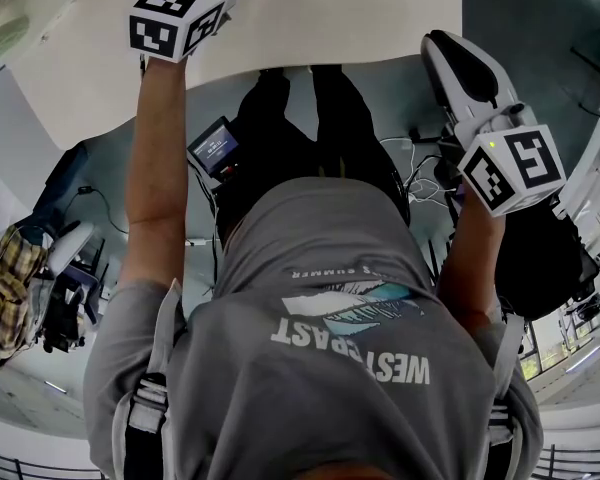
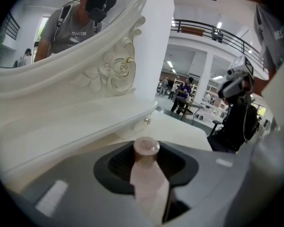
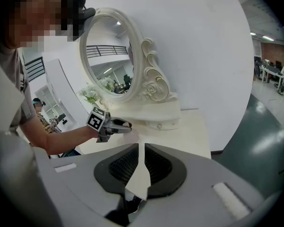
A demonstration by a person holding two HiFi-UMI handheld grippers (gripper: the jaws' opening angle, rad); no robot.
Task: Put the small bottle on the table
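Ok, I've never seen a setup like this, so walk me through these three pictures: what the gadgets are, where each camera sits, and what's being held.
There is no robot here: a person holds a two-jaw gripper in each hand. The head view looks down from a camera on the person's head. The other two cameras ride on the grippers and look along their jaws. The left gripper is closed on a small pink bottle, held out over a white dressing table with an oval mirror. The right gripper hangs back with its jaws together, holding nothing. The cubes with square markers are parts of the grippers.
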